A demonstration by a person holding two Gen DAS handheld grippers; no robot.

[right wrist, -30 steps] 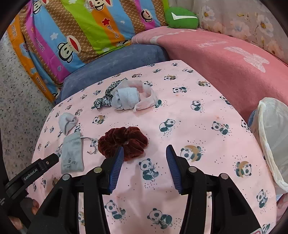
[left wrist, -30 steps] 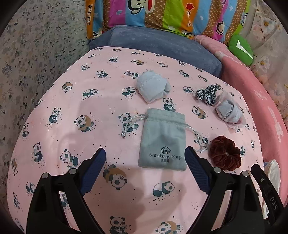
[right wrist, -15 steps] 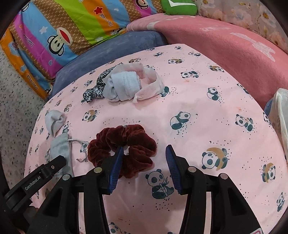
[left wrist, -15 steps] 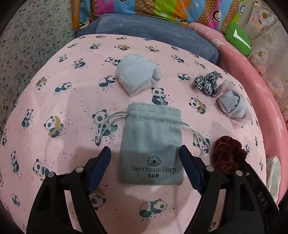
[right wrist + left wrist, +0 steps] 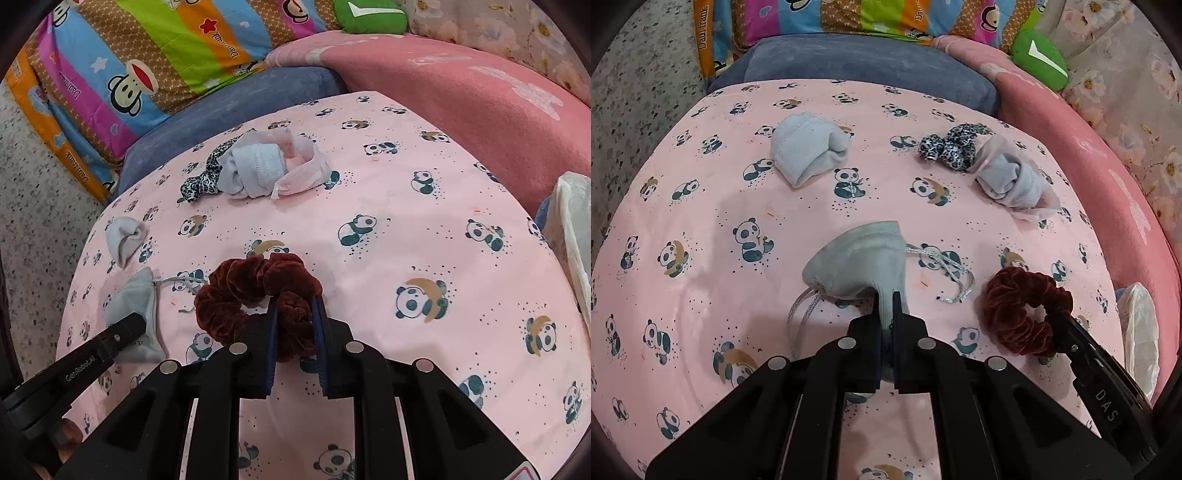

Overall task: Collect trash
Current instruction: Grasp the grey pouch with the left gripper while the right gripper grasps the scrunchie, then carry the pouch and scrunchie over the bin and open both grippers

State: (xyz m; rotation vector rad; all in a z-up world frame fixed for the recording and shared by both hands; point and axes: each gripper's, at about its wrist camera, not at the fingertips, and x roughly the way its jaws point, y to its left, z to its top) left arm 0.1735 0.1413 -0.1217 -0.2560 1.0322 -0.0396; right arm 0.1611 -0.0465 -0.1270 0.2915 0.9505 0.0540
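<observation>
- the grey pouch (image 5: 860, 258) lies near the near edge of the panda-print surface (image 5: 701, 229), bunched upward; its long axis runs away from the left tongs (image 5: 889, 314), which are clamped tight on its near end.
- its silver drawstrings (image 5: 945, 266) trail on the cloth to either side.
- the maroon scrunchie (image 5: 258, 291) sits just right of the pouch, straight ahead of the right tongs (image 5: 295, 317); these are closing, with a fold of the scrunchie pressed between the pads.
- the white bag (image 5: 572, 236) hangs off the surface's right edge, nearer the right hand; likely the drop point.
- rolled socks (image 5: 809, 147), a leopard scrunchie (image 5: 945, 147) and a sock in pink mesh (image 5: 1012, 181) wait toward the far edge.
</observation>
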